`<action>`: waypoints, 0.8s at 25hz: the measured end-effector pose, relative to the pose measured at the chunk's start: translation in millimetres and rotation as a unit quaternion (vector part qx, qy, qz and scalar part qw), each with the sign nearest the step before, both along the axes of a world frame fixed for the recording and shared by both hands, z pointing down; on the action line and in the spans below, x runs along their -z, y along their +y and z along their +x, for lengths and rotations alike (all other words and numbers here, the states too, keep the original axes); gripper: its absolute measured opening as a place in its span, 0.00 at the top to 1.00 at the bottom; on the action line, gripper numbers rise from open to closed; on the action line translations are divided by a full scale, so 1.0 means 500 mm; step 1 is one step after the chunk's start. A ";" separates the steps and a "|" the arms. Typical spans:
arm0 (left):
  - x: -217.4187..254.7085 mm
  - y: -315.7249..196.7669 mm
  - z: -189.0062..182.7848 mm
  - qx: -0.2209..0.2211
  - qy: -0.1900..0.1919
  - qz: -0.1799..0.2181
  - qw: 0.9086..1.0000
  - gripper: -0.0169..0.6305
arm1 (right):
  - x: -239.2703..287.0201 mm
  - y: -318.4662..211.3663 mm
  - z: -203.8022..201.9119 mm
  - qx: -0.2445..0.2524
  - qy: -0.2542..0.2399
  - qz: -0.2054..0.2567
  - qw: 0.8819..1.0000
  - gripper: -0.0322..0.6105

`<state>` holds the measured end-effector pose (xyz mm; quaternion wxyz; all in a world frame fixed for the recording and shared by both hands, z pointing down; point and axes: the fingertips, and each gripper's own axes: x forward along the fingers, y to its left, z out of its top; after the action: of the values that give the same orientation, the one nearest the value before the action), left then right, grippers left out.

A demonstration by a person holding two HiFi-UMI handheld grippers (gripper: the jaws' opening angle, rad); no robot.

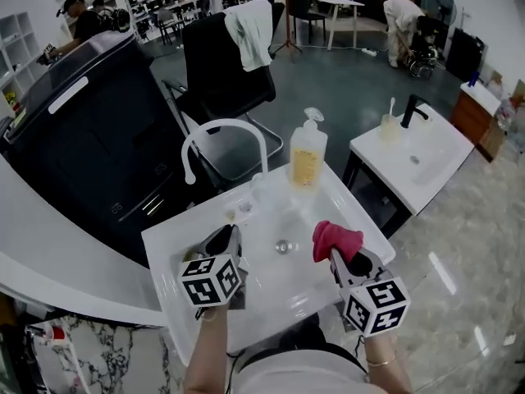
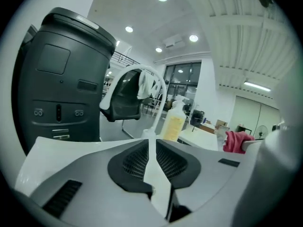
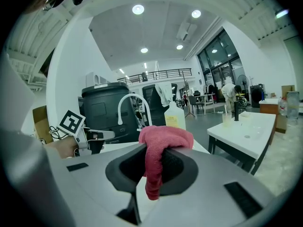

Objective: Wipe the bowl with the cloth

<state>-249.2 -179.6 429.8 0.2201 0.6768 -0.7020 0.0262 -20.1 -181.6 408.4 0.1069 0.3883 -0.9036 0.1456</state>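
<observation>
Red cloth [image 1: 336, 238], bunched and pinched between the jaws of the right tool [image 3: 152, 163], with a loose end hanging below them; it is held over the right half of the white sink basin [image 1: 267, 290]. Left tool [image 1: 229, 241] over the basin's left half, jaws drawn to a narrow slit with nothing between them. Drain [image 1: 284, 246] lies between the two tools. Curved tap [image 1: 225, 128] and soap dispenser [image 1: 308, 159] stand at the far rim.

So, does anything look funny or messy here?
Nothing is spilled or broken. The soap bottle stands upright by the tap, and the red cloth is bunched in the right tongs. Only a pale towel slung over the chair behind looks untidy.
</observation>
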 end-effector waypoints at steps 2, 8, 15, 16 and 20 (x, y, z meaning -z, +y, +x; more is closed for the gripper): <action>0.013 -0.010 0.039 -0.024 0.001 0.010 1.000 0.89 | 0.001 0.002 0.012 -0.009 -0.002 0.000 1.000 0.87; 0.041 -0.022 0.129 -0.081 -0.022 0.028 0.996 0.89 | 0.000 0.005 0.044 -0.028 -0.009 -0.001 1.000 0.87; 0.061 -0.018 0.195 -0.121 -0.058 0.042 0.990 0.91 | 0.003 0.011 0.074 -0.046 -0.023 -0.003 0.999 0.87; 0.063 -0.016 0.202 -0.125 -0.063 0.043 0.989 0.91 | 0.003 0.011 0.078 -0.048 -0.021 -0.002 0.999 0.87; 0.063 -0.008 0.221 -0.137 -0.072 0.044 0.987 0.91 | 0.005 0.013 0.092 -0.058 -0.011 0.006 0.998 0.87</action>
<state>-138.7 -183.5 398.1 0.1328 0.7718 -0.6175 0.0739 25.8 -175.2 405.6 0.0856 0.4391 -0.8816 0.1505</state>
